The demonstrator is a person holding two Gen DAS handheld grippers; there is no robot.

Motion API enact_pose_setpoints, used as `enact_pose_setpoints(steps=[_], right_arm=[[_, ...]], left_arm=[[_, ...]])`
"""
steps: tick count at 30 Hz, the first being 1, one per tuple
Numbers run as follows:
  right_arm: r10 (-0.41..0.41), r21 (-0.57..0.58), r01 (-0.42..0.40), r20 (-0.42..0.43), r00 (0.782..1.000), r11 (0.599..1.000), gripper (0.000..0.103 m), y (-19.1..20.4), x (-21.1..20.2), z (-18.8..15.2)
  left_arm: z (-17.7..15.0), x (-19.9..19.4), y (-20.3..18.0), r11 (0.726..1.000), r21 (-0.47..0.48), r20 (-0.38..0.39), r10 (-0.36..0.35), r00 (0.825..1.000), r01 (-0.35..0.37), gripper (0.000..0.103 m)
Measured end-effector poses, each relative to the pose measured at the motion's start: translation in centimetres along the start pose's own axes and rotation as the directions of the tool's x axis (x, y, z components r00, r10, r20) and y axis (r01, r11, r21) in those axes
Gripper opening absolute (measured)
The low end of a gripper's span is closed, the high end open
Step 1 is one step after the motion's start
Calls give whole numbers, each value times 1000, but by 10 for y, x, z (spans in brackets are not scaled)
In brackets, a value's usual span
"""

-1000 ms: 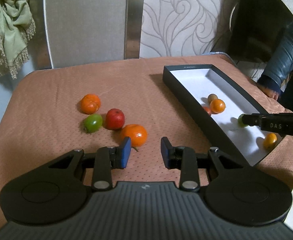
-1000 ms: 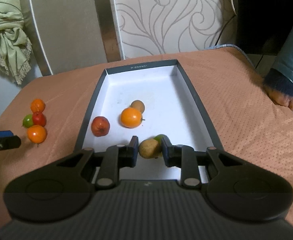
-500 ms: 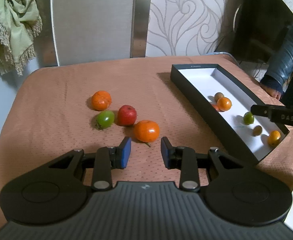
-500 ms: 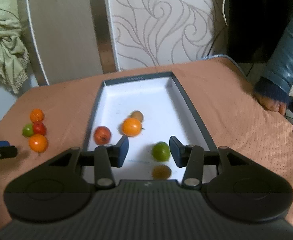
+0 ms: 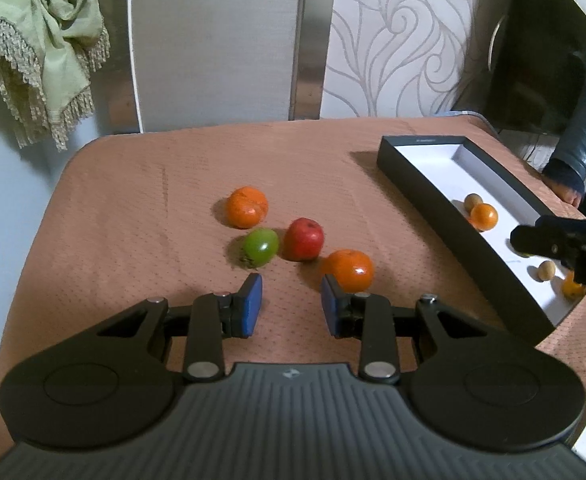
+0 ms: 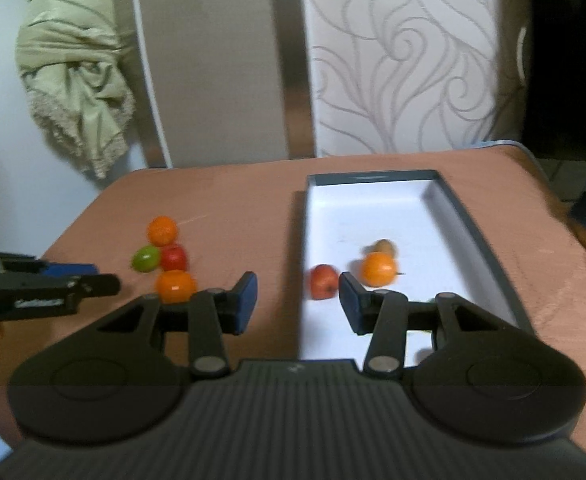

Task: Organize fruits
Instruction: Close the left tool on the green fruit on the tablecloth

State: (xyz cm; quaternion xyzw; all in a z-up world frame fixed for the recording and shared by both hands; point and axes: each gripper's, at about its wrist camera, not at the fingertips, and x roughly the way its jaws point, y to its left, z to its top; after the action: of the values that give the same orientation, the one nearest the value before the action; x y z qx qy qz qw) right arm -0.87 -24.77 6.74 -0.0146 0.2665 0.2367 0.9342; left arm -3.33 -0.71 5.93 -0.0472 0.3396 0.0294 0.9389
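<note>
Loose on the brown tablecloth lie an orange (image 5: 247, 207), a green fruit (image 5: 260, 246), a red apple (image 5: 304, 239) and a nearer orange (image 5: 348, 269). My left gripper (image 5: 291, 284) stands open and empty just short of them, its right fingertip beside the nearer orange. The black box (image 5: 433, 196) with a white floor holds a kiwi (image 6: 385, 246), an orange (image 6: 379, 269), a red fruit (image 6: 323, 281) and a small brown fruit (image 5: 546, 270). Above the box's left wall my right gripper (image 6: 297, 284) hovers open, with nothing between its pads.
A green fringed cloth (image 5: 45, 40) hangs at the back left and chair backs (image 5: 217, 40) stand behind the table. A person's sleeve and hand (image 5: 573, 152) rest at the table's right edge beside the box. The table edge curves round at the left.
The right gripper let go of the brown fruit in the box, opened, then lifted and swung left. The left gripper slid sideways; the loose fruits now sit straight ahead of it.
</note>
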Motion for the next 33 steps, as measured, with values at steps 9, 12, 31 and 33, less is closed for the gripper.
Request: enact_pose_setpoints(steps=[9,12,31,33], right_arm=[[32,-28,-33,-40,999,999,48,30,6,-6],[27,-30,-29,-45,999,999,48,35,6,-7],[-25,-16,24,-88,996,1000,48,58,22,-9],[-27,-20,25,-95,995,999,48,61,26,-9]], left_arm=[[6,13,21,1000,10,4,4,1000,-4,38],[10,21,26,1000,16,2,-5,1000,5,38],[16,69,40,991,95,-40,-90,995,93,38],[16,72,41,990,102,-44,-98,994,102,38]])
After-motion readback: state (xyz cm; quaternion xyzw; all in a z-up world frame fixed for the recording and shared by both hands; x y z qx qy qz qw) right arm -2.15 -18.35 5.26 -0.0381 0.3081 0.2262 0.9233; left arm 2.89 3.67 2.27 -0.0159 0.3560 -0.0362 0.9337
